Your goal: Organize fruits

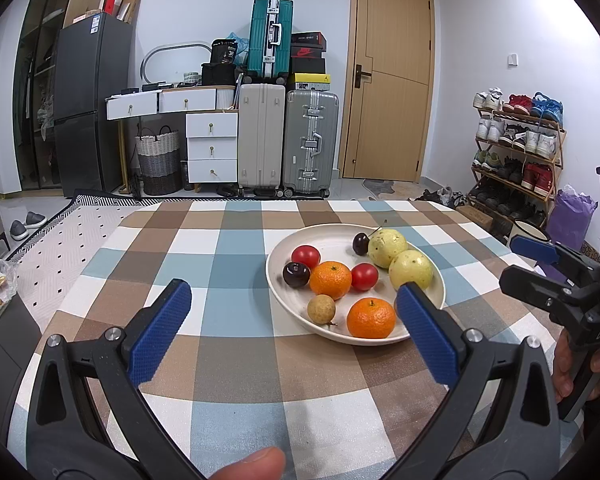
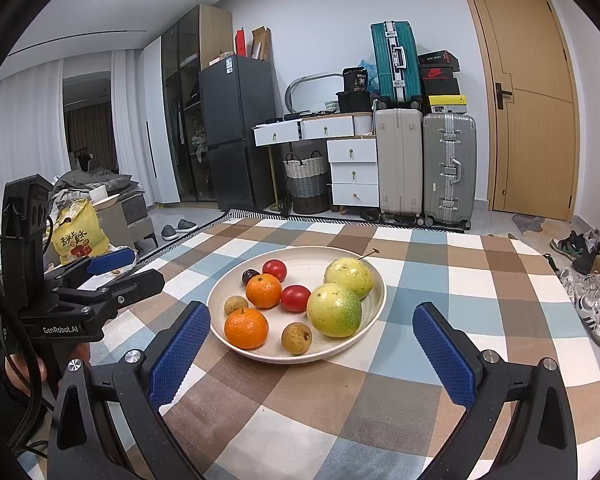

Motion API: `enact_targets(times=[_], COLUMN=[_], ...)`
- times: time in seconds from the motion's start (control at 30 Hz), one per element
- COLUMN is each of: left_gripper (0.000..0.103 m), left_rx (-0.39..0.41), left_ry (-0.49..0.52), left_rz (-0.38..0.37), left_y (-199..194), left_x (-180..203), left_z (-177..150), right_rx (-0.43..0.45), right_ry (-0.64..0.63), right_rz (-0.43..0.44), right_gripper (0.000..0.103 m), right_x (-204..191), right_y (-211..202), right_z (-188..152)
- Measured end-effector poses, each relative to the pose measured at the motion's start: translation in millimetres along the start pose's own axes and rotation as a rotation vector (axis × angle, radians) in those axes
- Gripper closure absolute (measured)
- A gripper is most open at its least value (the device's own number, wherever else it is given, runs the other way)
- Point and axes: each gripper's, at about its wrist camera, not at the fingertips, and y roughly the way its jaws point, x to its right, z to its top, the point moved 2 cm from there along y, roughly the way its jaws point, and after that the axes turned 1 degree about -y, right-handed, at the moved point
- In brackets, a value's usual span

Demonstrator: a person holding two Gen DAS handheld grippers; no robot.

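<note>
**All the fruit sits in one plate, both hands free**

My left hand-held gripper (image 1: 292, 304) and right hand-held gripper (image 2: 312, 332) gape wide, holding nothing, low over the worktop (image 1: 236, 360) before the plate (image 2: 236, 280). Every fruit lies in it: oranges (image 2: 246, 328), tomatoes (image 2: 295, 298), cherries (image 1: 296, 274), longans (image 2: 296, 338), green fruits (image 2: 334, 310). That fits gathered or unsorted. For any pick, I'd straddle one fruit squarely and squeeze gently.

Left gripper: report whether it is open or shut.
Open. In the left wrist view the left gripper has its blue pads spread wide, with only checked tablecloth between them, holding nothing.
</note>
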Motion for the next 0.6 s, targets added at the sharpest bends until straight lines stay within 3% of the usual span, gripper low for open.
enact_targets(times=[0.6], left_gripper=[0.001], left_rx=[0.001], left_ry=[0.001], left_rz=[0.001], left_y=[-0.8], left_x=[0.9], left_z=[-1.0], right_rx=[0.001], right_ry=[-0.001], right_rz=[0.000], right_gripper=[0.000], right_x=[-0.4], right_y=[0.1], right_z=[0.0])
